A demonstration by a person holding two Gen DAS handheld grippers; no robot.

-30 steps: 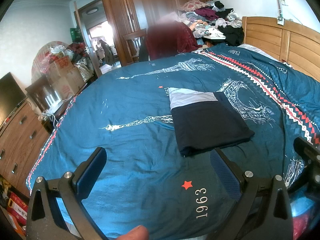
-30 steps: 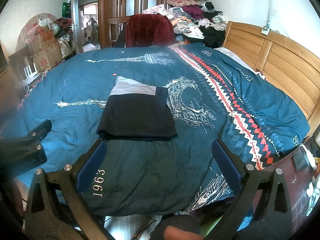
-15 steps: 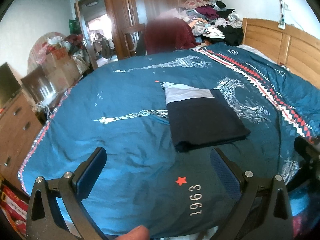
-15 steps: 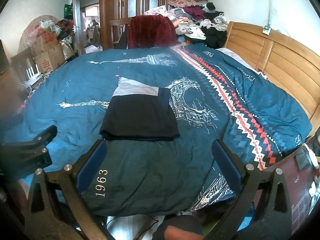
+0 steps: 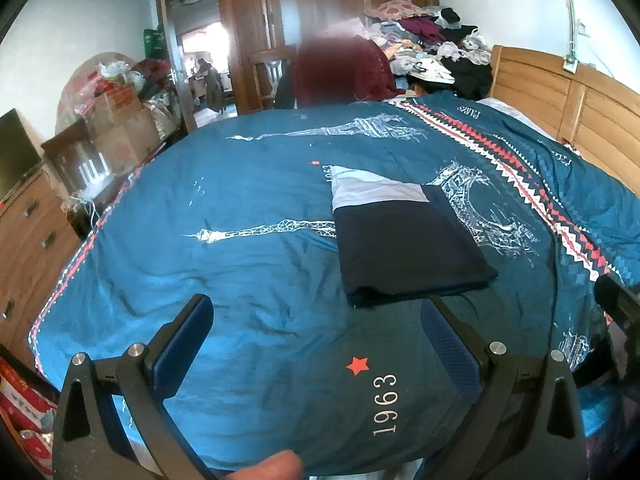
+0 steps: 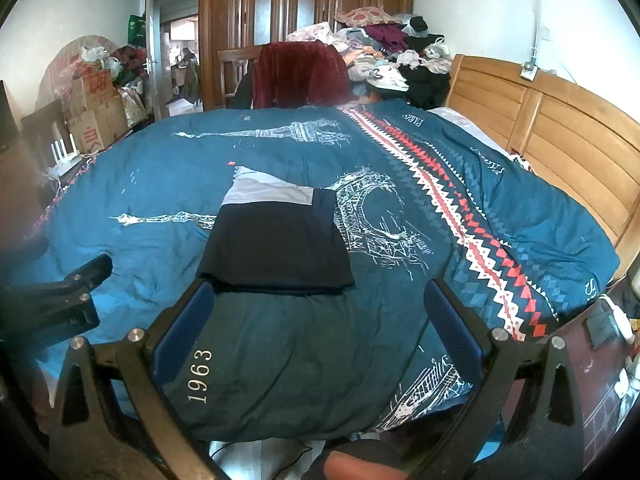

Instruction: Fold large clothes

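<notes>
Folded garment [image 5: 404, 240] lies flat on the bedspread [image 5: 248, 248], mid-bed, just left of the printed arch; navy rectangle with a grey band at its far end. I judge this piece done: edges look squared, nothing trailing. Left gripper [image 5: 316, 340] spread wide, empty, hanging over the near bed edge, short of the garment. Right gripper [image 6: 318, 320] also spread, empty, same side. What's left: possibly the clothes pile [image 6: 384, 52] beyond the bed.

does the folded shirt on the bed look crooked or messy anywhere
Nothing stands out. The folded garment lies flat on the bedspread as a neat rectangle, grey band at the far end. Both tongs, left and right, are open and clear of it.
</notes>
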